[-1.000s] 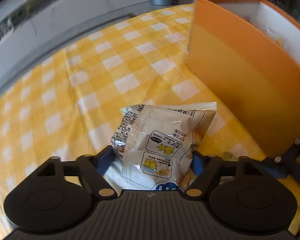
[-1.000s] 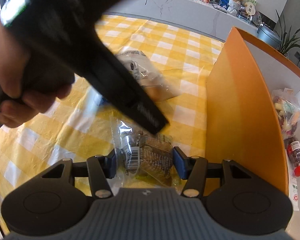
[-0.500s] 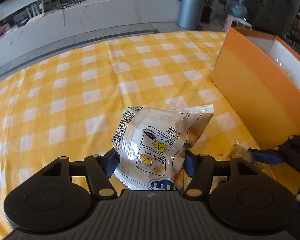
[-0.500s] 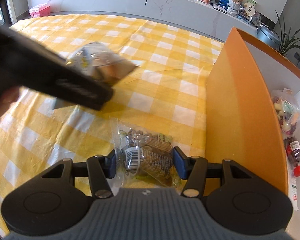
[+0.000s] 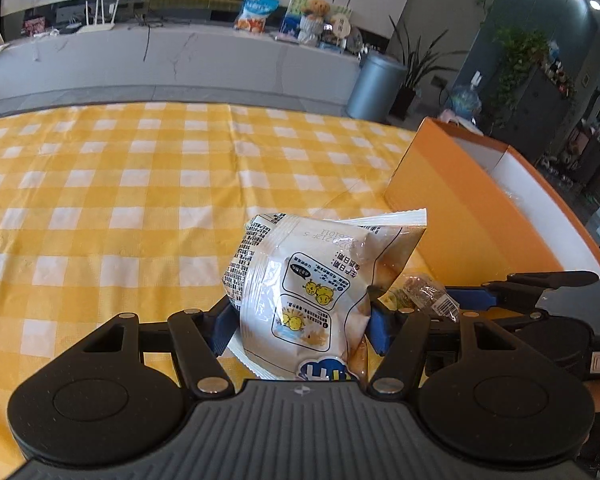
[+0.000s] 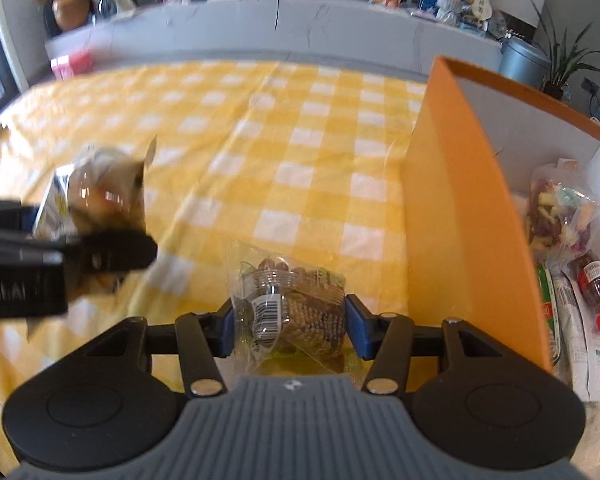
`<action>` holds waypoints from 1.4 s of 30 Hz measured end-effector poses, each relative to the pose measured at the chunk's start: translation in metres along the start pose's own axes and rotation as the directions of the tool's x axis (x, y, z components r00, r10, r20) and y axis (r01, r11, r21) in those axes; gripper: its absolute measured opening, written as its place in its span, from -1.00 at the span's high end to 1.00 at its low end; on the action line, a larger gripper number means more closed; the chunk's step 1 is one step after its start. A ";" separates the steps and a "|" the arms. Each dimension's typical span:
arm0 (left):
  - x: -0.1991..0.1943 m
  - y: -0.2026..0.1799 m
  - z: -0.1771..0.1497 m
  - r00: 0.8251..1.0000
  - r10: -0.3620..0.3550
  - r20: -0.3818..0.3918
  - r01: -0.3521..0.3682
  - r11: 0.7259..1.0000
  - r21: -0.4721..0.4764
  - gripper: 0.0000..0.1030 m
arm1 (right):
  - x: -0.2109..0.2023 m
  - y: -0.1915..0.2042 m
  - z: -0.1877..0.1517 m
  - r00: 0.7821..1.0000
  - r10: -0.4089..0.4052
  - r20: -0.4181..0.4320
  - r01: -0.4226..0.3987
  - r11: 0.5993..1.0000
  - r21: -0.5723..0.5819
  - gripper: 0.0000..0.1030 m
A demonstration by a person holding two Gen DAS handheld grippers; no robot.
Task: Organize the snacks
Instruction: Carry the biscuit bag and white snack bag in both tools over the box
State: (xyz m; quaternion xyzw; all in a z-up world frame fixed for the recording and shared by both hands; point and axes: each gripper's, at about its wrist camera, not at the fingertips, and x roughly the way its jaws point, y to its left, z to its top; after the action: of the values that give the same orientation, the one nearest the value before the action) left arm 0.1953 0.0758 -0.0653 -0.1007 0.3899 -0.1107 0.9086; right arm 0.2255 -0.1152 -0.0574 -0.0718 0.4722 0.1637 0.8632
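A long grey marble counter (image 5: 172, 52) spans the back wall, a metal bin (image 5: 376, 84) and potted plants (image 5: 416, 64) beside it (daylight from the left)

I see the white bun packet (image 5: 306, 294), printed with yellow chicks, upright and pinched between my left fingers (image 5: 220, 322); the clear biscuit bag (image 6: 290, 308), barcode facing up, sits squeezed between my right fingers (image 6: 356, 320)
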 end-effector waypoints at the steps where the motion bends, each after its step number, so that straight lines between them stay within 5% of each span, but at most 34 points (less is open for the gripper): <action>1: -0.003 -0.001 -0.001 1.000 -0.002 0.018 0.002 1.000 -0.001 -0.42 | -0.003 -0.001 0.001 1.000 0.010 0.013 -0.010 1.000 0.012 -0.01; 12: -0.023 -0.006 -0.010 0.994 -0.024 0.106 0.028 0.999 -0.035 -0.42 | -0.017 -0.004 0.011 0.992 0.011 0.123 -0.013 1.000 0.022 -0.01; 24: -0.041 -0.015 -0.006 0.981 0.045 0.190 -0.036 0.998 -0.051 -0.42 | -0.045 -0.004 0.016 0.976 -0.006 0.218 -0.007 0.998 0.058 -0.01; 33: -0.067 -0.046 0.018 0.966 0.035 0.258 -0.037 0.999 0.003 -0.42 | -0.110 -0.040 0.025 0.926 0.055 0.374 -0.122 0.980 0.157 -0.01; 37: -0.074 -0.062 0.028 0.960 0.006 0.280 -0.016 0.999 0.033 -0.42 | -0.128 -0.074 0.019 0.916 0.002 0.400 -0.088 0.976 0.197 -0.02; 42: -0.068 -0.083 0.034 0.957 -0.038 0.286 0.022 0.998 0.058 -0.42 | -0.130 -0.136 0.007 0.913 -0.160 0.376 0.019 0.936 0.352 -0.02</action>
State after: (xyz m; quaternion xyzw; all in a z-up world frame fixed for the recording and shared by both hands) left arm 0.1647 0.0193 0.0268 -0.0968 0.2491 -0.1192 0.9562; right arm 0.2136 -0.2683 0.0513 0.0915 0.3039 0.0505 0.9470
